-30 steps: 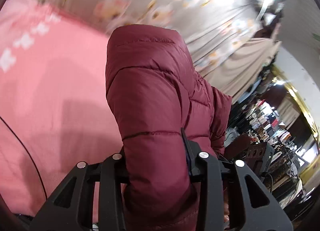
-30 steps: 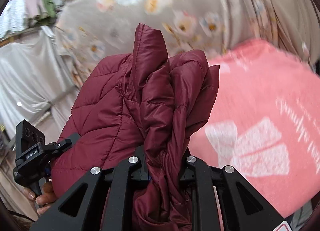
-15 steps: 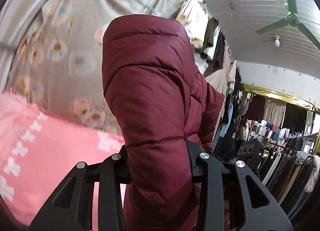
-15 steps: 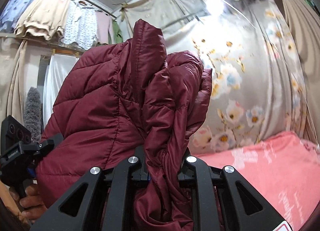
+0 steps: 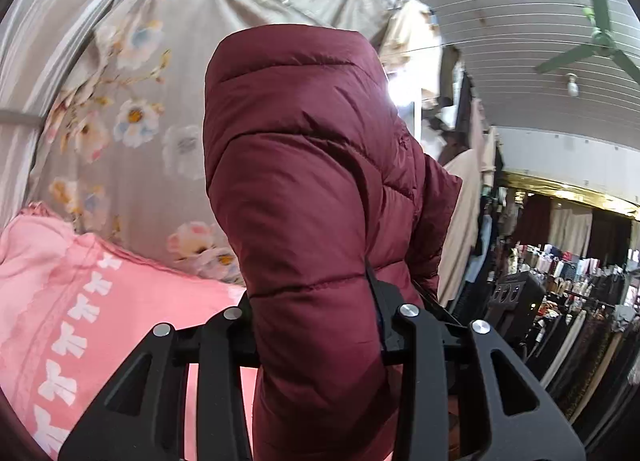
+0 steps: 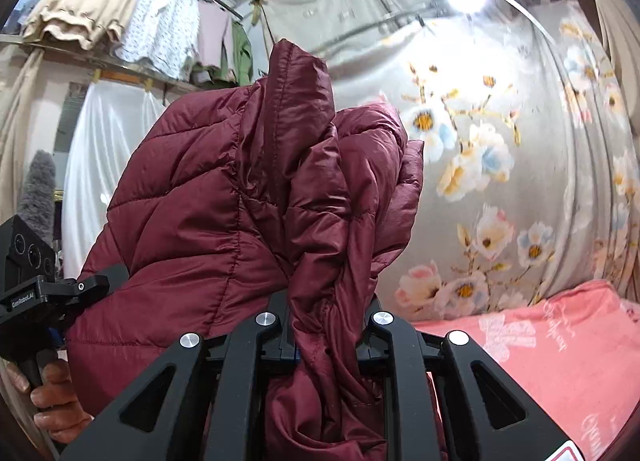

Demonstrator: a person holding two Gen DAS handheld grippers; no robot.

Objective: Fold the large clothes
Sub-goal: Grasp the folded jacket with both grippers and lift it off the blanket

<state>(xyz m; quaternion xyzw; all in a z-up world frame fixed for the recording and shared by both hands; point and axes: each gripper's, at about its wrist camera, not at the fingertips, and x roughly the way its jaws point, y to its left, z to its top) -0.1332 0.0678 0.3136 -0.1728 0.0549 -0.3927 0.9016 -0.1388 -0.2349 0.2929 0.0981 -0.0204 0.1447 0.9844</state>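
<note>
Both grippers grasp the maroon puffer jacket (image 5: 304, 189) raised in the air, clear of the pink bed (image 5: 120, 313) below; the left gripper (image 5: 316, 325) has its fingers clenched on a padded fold, and the right gripper (image 6: 326, 325) pinches a twisted bunch; the jacket stands upward from both pairs of fingers, its bulk between the two hands, neither clearly nearer.

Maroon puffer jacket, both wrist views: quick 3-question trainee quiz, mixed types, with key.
1. True or false: both the left tool and the right tool are clamped on the maroon puffer jacket.
2. Multiple choice: the pink blanket lies A) draped over the jacket, B) below and behind the jacket, C) hung on the clothes rail.
3. Fill in: in the left wrist view, a green ____ hangs from the ceiling.

Key: 1 true; 2 B; 3 fan.
</note>
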